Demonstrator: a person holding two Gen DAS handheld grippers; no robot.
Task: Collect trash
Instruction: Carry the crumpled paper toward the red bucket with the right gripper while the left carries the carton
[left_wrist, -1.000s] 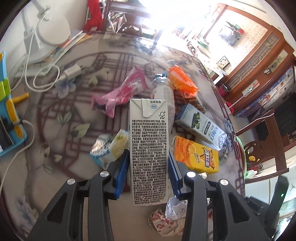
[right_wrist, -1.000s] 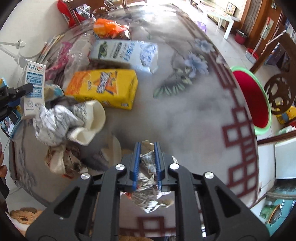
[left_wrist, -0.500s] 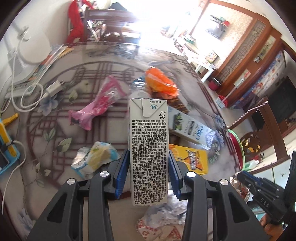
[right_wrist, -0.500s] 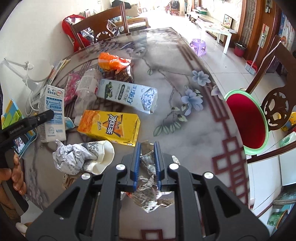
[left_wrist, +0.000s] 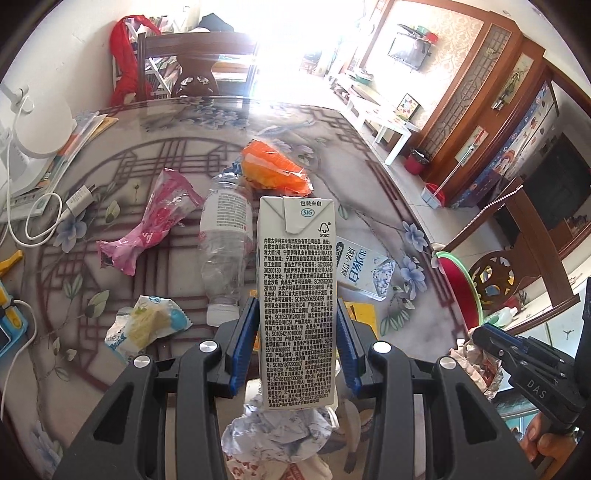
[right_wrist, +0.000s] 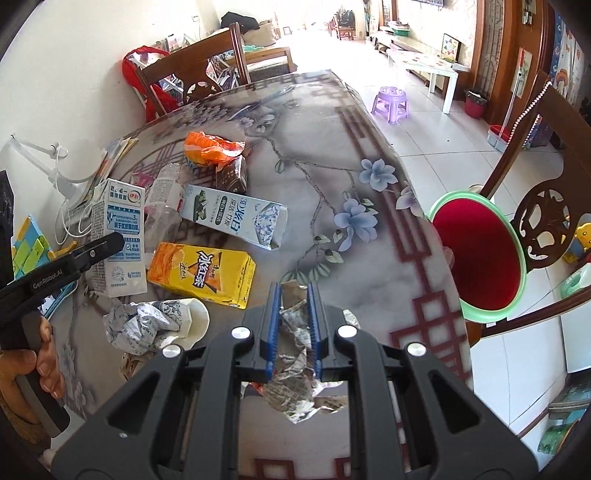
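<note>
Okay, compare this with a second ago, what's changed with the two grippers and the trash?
Both hand-held grippers have lifted away from the table, so more of the room shows. The left hand-held gripper still clamps the white milk carton; the right hand-held gripper still pinches the crumpled foil wrapper. Nothing was released. The yellow tea carton and other litter lie where they were.

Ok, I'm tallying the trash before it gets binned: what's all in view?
milk carton: 1, white, in left gripper
foil wrapper: 1, silver, in right gripper
tea carton: 1, yellow, on table
long carton: 1, white-green, on table
bottle: 1, clear, lying
orange bag: 1, far side
pink wrapper: 1, left
bin: 1, red, green rim, beside table
left gripper: closed on carton
right gripper: closed on foil
</note>
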